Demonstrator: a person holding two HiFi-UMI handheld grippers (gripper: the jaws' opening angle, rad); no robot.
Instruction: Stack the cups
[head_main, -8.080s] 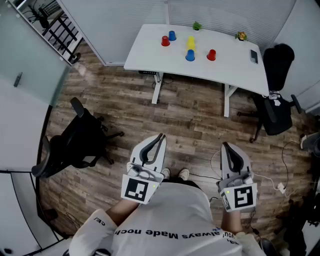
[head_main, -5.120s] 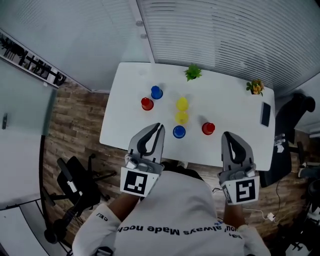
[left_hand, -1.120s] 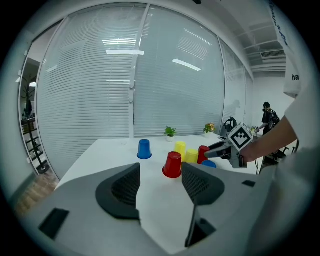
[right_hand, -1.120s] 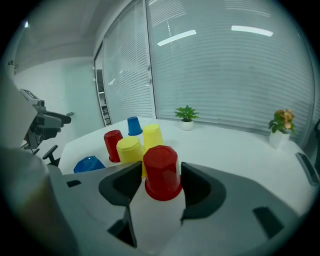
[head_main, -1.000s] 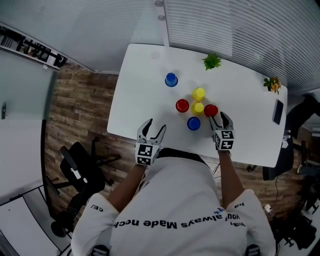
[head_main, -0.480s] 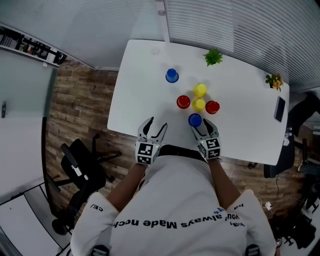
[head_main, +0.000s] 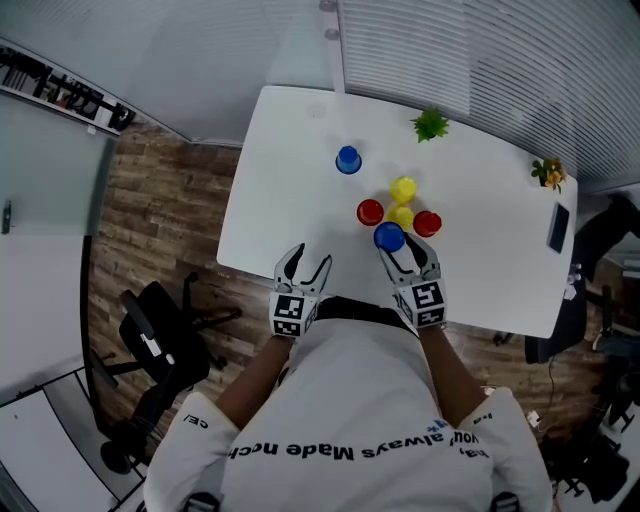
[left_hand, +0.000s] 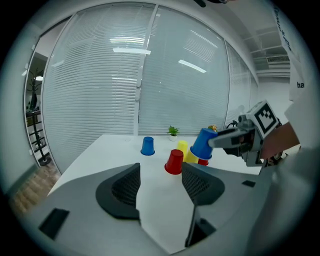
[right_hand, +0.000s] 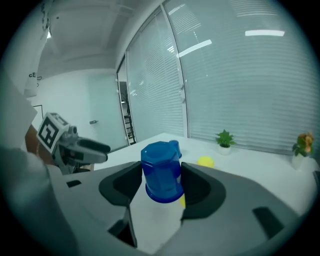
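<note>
- My right hand-held gripper (head_main: 407, 254): jaws closing, pads on one upturned blue cup (head_main: 389, 237), lifted off the tabletop (head_main: 285, 190) beside the cluster.
- My left hand-held gripper (left_hand: 161, 174): jaws apart, nothing between them, at the near edge.
- Cups, six: two blue, two red cups (head_main: 370, 212), two yellow cups (head_main: 403, 190); the second blue cup (head_main: 348, 160) stands apart.
- Small plants (head_main: 431, 126), two.
- Writing: my shirt (head_main: 340, 420), partly legible, "always Made".

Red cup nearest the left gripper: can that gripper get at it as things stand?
Probably yes. The left gripper is open and empty, and the red cup stands straight ahead across bare table. The right gripper, jaws closing on the blue cup, is off to the side.
</note>
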